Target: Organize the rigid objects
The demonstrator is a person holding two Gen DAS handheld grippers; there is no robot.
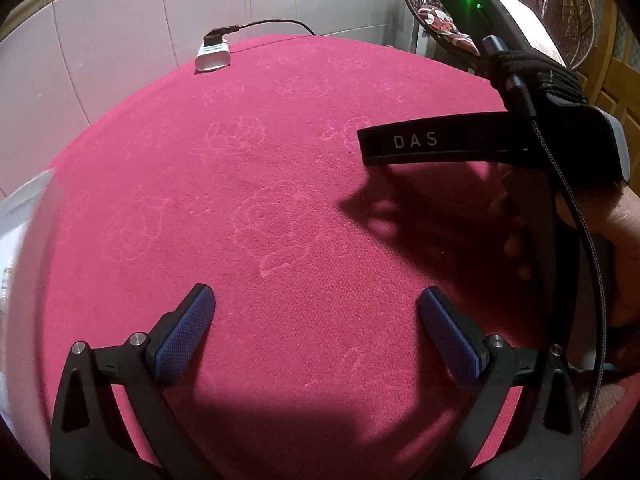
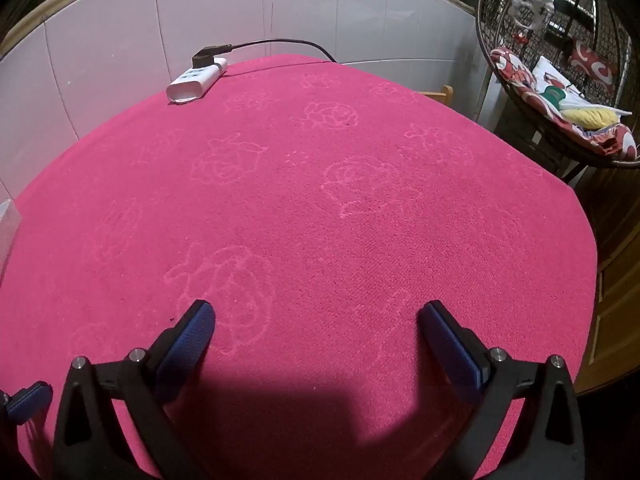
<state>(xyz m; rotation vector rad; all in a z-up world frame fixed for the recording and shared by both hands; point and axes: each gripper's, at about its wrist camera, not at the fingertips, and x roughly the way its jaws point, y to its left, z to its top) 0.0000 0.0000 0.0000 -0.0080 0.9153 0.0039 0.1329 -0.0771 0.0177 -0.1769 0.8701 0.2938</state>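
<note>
My left gripper point(image 1: 316, 294) hangs open over a pink cloth-covered table point(image 1: 304, 168), tilted downward, with only bare cloth between its blue pads. My right gripper point(image 2: 318, 306) is open too, with nothing between its fingers. In the left wrist view a hand point(image 1: 624, 240) holds the right tool at the right edge; its black bar marked DAS point(image 1: 440, 142) reaches over the cloth. One blue pad of the left gripper point(image 2: 30, 400) peeks in at the bottom left of the right wrist view. No loose rigid object lies on the cloth in front of either gripper.
A white power strip point(image 2: 196, 80) with a black plug and cord lies at the table's far left edge, against a white tiled wall point(image 2: 120, 40). A blurred pale container edge point(image 1: 24, 216) shows at the left. A hanging wicker chair point(image 2: 560, 92) with cushions stands beyond the table's right side.
</note>
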